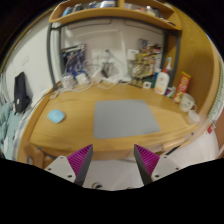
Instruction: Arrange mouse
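Gripper: your gripper (113,163) hangs above the near edge of the wooden desk (75,128), fingers spread wide, nothing between the pink pads (80,158).
Mouse: you cannot pick out a mouse anywhere on the desk from here.
Mouse pad: a grey mouse pad (126,118) lies just ahead of the fingers, long axis across your view.
Small blue object: left of the pad, well apart (56,116); too small to identify.
Open room: bare wood around the pad.
Edges: bottles and clutter (162,82) crowd the far right.
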The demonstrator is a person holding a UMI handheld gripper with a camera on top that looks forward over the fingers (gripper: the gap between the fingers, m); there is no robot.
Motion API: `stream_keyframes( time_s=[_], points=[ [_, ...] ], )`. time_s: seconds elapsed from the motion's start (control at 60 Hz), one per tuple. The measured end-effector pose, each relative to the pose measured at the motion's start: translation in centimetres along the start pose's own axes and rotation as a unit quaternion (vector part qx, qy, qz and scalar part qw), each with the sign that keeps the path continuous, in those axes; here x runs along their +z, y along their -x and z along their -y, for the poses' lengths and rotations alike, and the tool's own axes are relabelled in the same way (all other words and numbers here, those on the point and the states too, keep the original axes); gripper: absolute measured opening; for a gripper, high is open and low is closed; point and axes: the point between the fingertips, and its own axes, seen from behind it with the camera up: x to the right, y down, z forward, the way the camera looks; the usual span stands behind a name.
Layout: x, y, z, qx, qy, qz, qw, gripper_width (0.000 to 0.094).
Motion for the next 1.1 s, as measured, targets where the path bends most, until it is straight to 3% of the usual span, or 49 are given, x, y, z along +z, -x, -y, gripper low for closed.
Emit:
stream_keyframes(
  time_s=[0.233, 0.35, 0.617, 0.983, 1.1],
  points=[
    [3.5, 15.7, -3.1, -0.065, 0.049, 0.086, 0.993, 0.0825],
    [5.7, 20.8, -2.5, -0.091, 0.063, 0.097, 0.989, 0.0820],
    [11.8, 25.3, 2.5, -0.084, 0.067, 0.074, 0.991, 0.0824],
    [17.6, 24.7, 8.0, -0.051, 0.067, 0.025, 0.996, 0.0805],
    [18.9, 24.1, 8.9, -0.026, 0.071, 0.016, 0.997, 0.0749]
  ],
)
